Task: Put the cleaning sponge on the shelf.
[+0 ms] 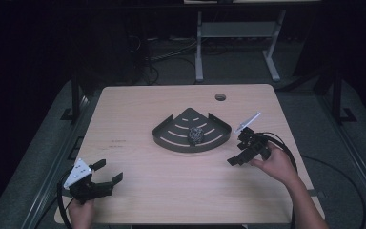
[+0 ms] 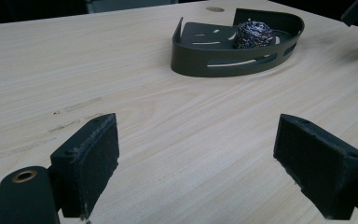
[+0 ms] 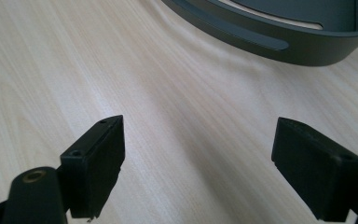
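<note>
Near the middle of the bench, a little toward the far edge, lies a dark corner tray with slots in its floor and low walls. Its curved wall faces the person and its pointed corner faces away. Inside it, on the right part, rests a steel scouring ball. A small round hole is in the bench top near the far edge.

Wide bare wood lies between the tray and the near edge, and also on the left side of the bench.

At the near left corner, the left gripper is held by a hand close to the edge; its jaws stand wide apart and hold nothing, pointing toward the tray, which is well apart from it. The right gripper is held by the right hand just beside the right end of the tray, low over the wood. Its jaws are also spread wide with nothing between them, and in the right gripper view the curved wall of the tray is near.
</note>
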{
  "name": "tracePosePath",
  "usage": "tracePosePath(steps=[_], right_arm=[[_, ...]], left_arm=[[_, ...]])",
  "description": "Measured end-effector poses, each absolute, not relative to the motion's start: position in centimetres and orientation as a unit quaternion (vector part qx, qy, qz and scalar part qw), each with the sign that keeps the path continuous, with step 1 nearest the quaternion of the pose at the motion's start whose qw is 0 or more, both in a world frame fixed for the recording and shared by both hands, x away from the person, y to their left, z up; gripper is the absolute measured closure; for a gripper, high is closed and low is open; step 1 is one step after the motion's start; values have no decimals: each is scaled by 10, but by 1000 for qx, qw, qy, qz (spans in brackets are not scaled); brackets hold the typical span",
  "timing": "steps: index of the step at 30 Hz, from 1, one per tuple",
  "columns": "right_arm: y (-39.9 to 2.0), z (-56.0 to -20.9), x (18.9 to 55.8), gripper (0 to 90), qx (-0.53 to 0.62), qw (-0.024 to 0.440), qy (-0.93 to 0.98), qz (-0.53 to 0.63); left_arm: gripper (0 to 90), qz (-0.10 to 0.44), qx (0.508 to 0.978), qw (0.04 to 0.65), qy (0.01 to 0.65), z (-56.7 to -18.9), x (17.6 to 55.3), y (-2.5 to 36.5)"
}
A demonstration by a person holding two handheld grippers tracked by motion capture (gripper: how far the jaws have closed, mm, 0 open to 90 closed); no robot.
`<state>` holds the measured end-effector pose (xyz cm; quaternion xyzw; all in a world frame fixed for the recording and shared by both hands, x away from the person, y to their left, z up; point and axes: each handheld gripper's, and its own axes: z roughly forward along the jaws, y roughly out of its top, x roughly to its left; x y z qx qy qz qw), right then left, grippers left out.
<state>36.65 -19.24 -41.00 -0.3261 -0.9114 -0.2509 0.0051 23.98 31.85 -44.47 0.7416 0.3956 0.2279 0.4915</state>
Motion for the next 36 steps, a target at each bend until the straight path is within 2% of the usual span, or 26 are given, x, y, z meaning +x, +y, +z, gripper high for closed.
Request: tracePosePath(steps=[36], right_arm=[[-230,-442,314,166,-344,2,-899,-271]], left_arm=[[135,225,743,492,394,-445,239,318]])
